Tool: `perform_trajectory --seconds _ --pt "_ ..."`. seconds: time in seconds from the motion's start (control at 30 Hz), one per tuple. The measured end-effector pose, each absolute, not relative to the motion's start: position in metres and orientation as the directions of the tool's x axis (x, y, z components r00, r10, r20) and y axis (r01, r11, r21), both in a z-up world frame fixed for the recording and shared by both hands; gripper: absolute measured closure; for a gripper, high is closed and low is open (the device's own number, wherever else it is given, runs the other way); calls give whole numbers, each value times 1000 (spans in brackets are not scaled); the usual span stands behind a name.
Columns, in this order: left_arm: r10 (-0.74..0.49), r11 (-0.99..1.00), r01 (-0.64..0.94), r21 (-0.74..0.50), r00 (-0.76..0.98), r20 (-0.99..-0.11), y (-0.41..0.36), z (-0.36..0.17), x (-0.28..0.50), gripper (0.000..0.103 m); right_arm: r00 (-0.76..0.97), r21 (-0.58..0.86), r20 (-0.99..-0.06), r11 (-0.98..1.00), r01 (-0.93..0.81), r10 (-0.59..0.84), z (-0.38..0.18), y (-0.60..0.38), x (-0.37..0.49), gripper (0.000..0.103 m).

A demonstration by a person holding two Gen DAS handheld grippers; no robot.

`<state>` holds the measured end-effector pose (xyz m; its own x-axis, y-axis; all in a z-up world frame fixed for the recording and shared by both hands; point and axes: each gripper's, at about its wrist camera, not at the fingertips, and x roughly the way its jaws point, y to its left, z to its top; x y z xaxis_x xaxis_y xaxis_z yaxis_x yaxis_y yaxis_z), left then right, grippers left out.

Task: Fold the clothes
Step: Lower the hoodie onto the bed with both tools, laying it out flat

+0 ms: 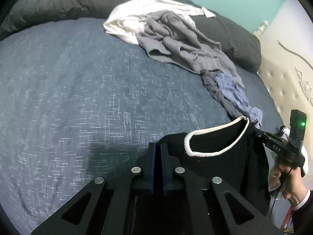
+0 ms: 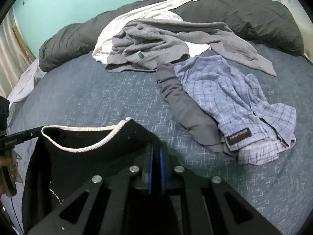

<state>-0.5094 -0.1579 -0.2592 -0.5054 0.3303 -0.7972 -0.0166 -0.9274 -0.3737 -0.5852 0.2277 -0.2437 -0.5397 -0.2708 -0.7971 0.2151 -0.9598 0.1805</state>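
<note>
Black top (image 1: 215, 143) with white-trimmed neckline is held above the bed (image 1: 78, 98), a shoulder clamped in each gripper: left gripper (image 1: 158, 148) and right gripper (image 2: 155, 150), fingers together on the cloth. Checked blue shorts' label (image 2: 238, 136) is read only beyond the right fingers; tufted headboard (image 1: 283, 82) is seen only beyond the left.

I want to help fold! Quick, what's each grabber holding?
Left gripper: shut on the black shirt with white-trimmed collar.
Right gripper: shut on the same shirt.

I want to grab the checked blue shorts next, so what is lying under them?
A dark grey garment lies partly under the checked blue shorts, sticking out on their left side, on the blue bedspread. How far it runs beneath them, and anything else there, is covered.
</note>
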Motion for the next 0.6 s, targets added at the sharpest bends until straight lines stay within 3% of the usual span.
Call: perform_trajectory --seconds 0.2,0.3,0.47,0.6 --pt "371 -899 29 -436 -476 -797 -159 -276 -512 91 -428 223 -858 -957 184 -282 -270 229 -592 92" --pt "362 -892 52 -450 -514 -777 -172 -266 -501 82 -482 222 -832 -962 162 -273 -258 241 -581 72" --pt "354 -912 -7 -409 -515 -780 -178 -242 -466 78 -512 321 -789 -939 126 -339 -232 268 -553 68" --pt "365 -916 -42 -399 -501 -785 -176 -228 -424 70 -455 305 -812 -931 202 -365 -219 260 -513 64"
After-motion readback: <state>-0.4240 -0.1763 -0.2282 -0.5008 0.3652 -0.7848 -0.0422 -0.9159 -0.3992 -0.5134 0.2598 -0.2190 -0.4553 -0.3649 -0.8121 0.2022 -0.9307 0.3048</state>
